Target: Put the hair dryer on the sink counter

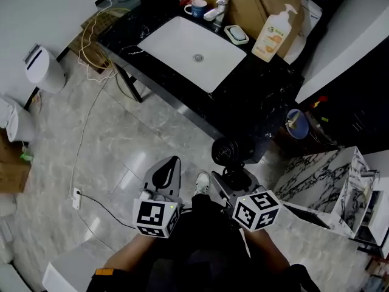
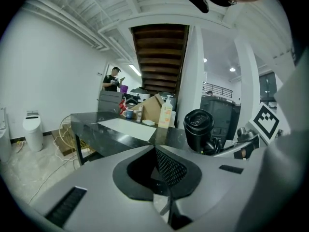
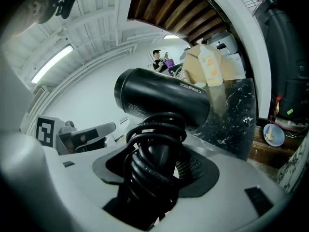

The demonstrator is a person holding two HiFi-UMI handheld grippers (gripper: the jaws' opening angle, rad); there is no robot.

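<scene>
The black hair dryer (image 1: 228, 152) hangs over the floor just short of the sink counter's near corner, its cord wound round the handle. My right gripper (image 1: 236, 177) is shut on that wrapped handle; in the right gripper view the hair dryer (image 3: 161, 98) fills the middle above the right gripper (image 3: 155, 178). My left gripper (image 1: 166, 173) is beside it on the left, shut with nothing in it; its jaws meet in the left gripper view (image 2: 161, 170), where the hair dryer (image 2: 199, 129) shows at the right. The black sink counter (image 1: 255, 96) with a white basin (image 1: 191, 50) lies ahead.
On the counter's far side stand a soap bottle (image 1: 273, 34), a soap dish (image 1: 236, 34), a mug (image 1: 196, 8) and a cardboard box (image 1: 255, 5). Cables (image 1: 91, 59) trail over the floor at the left by a white bin (image 1: 44, 69). A marble-patterned cabinet (image 1: 331, 181) is at the right.
</scene>
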